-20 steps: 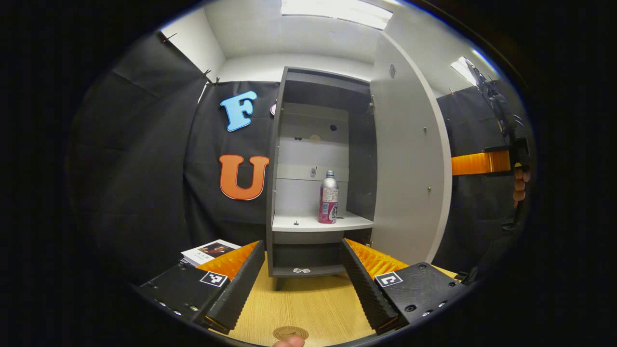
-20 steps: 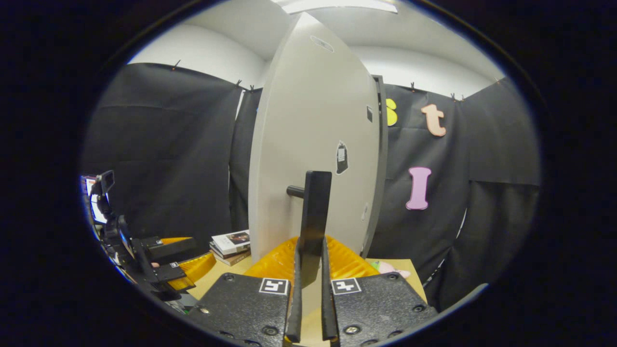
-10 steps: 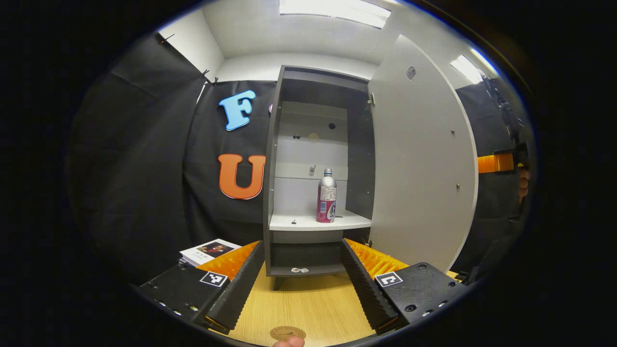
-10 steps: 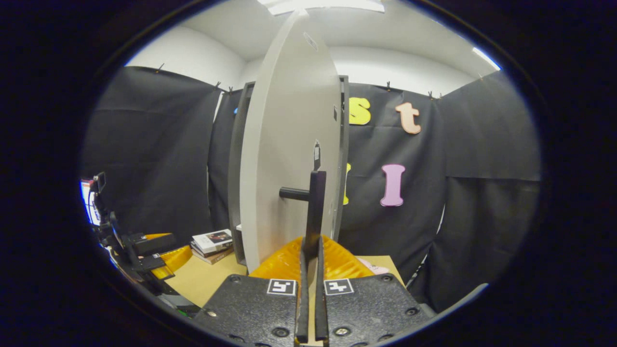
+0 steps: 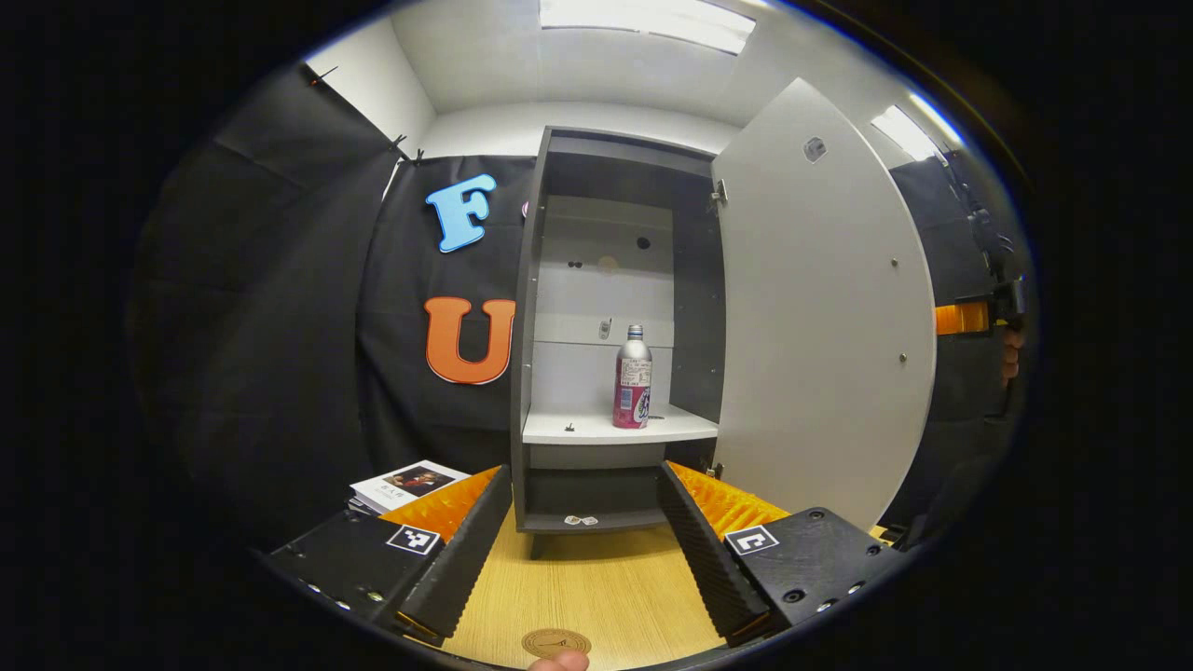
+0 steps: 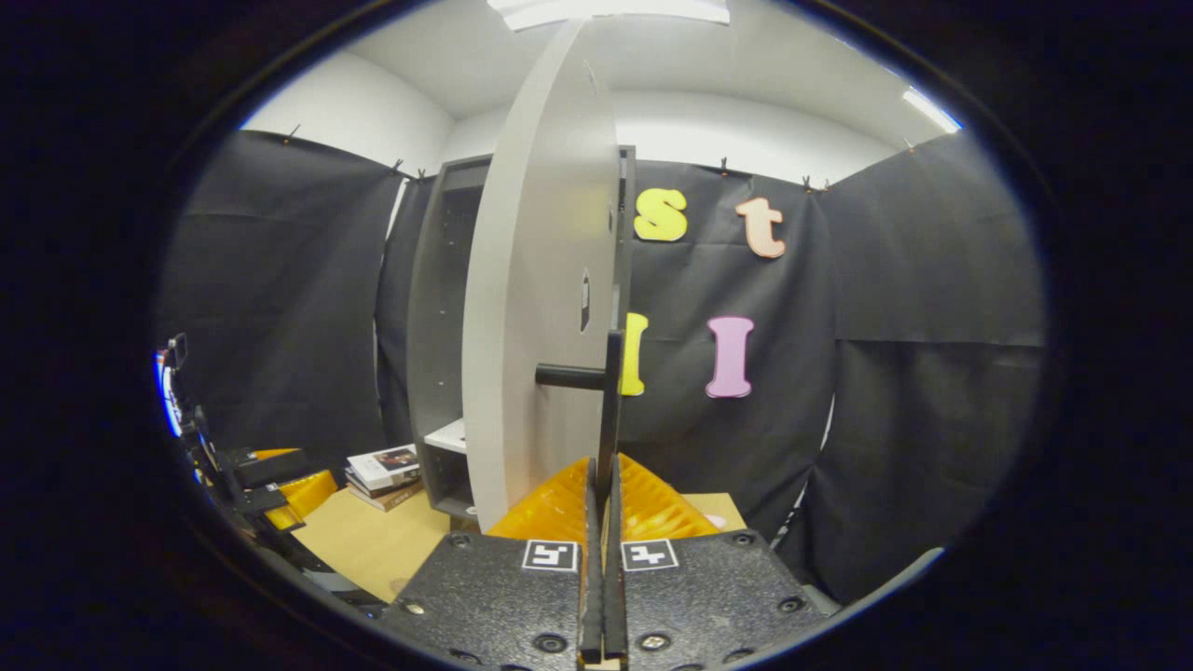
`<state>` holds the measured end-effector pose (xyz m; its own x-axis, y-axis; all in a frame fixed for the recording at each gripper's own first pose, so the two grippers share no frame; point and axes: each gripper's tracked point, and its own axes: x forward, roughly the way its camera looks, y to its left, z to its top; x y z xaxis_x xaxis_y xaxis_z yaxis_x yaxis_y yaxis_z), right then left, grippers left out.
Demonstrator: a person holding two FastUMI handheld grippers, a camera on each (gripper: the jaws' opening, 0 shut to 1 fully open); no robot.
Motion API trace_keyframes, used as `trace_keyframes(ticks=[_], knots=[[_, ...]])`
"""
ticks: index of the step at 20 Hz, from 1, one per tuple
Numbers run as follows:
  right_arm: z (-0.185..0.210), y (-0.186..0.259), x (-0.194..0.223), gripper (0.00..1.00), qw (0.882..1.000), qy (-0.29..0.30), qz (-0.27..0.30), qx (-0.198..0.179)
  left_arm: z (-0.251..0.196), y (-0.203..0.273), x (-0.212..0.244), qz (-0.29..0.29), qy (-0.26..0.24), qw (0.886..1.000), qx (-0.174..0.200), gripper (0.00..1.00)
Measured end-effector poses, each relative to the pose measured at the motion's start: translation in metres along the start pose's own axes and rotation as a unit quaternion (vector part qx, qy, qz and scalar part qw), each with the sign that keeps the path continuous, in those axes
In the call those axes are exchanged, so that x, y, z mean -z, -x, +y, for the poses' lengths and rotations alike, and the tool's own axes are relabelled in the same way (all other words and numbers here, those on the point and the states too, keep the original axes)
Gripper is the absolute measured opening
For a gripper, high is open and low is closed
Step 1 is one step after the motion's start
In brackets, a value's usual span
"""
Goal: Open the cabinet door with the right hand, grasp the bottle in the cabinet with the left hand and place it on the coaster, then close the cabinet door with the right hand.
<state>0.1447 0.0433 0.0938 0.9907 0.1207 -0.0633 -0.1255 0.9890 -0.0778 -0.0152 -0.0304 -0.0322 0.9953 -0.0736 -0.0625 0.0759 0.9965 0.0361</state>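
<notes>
In the left gripper view, a stack of books [image 5: 403, 483] lies at the left on the wooden surface [image 5: 596, 596], and the left gripper [image 5: 585, 550] hangs with its fingers spread apart above the coaster [image 5: 555, 642]. Beyond stands the cabinet [image 5: 615, 326], the bottle [image 5: 633, 377] upright on its shelf [image 5: 615, 428]. The cabinet door [image 5: 820, 308] stands wide open. In the right gripper view, the right gripper [image 6: 603, 559] seems clamped on the door's dark handle [image 6: 610, 410].

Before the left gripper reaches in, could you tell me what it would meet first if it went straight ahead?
Probably the cabinet front just below the shelf; the bottle stands higher than the open left gripper points, though depth is unclear.
</notes>
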Motion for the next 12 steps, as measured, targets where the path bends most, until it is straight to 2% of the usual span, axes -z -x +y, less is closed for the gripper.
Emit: trace_keyframes(ticks=[1, 4, 8, 12], knots=[[-0.010, 0.000, 0.000, 0.04, 1.000, -0.005, -0.001, 0.006, 0.000, 0.001, 0.000, 0.000, 0.000, 1.000, 0.000, 0.95], [-0.008, -0.003, 0.008, 0.03, 0.999, -0.050, 0.004, -0.015, 0.002, 0.003, -0.001, 0.000, -0.003, 1.000, -0.004, 0.95], [-0.009, -0.004, 0.009, 0.03, 1.000, -0.025, 0.003, -0.005, 0.005, 0.005, -0.001, 0.000, -0.002, 1.000, -0.008, 0.95], [-0.011, 0.025, 0.002, 0.04, 0.999, -0.028, -0.010, 0.012, 0.008, 0.003, -0.002, -0.002, 0.000, 1.000, -0.008, 0.95]])
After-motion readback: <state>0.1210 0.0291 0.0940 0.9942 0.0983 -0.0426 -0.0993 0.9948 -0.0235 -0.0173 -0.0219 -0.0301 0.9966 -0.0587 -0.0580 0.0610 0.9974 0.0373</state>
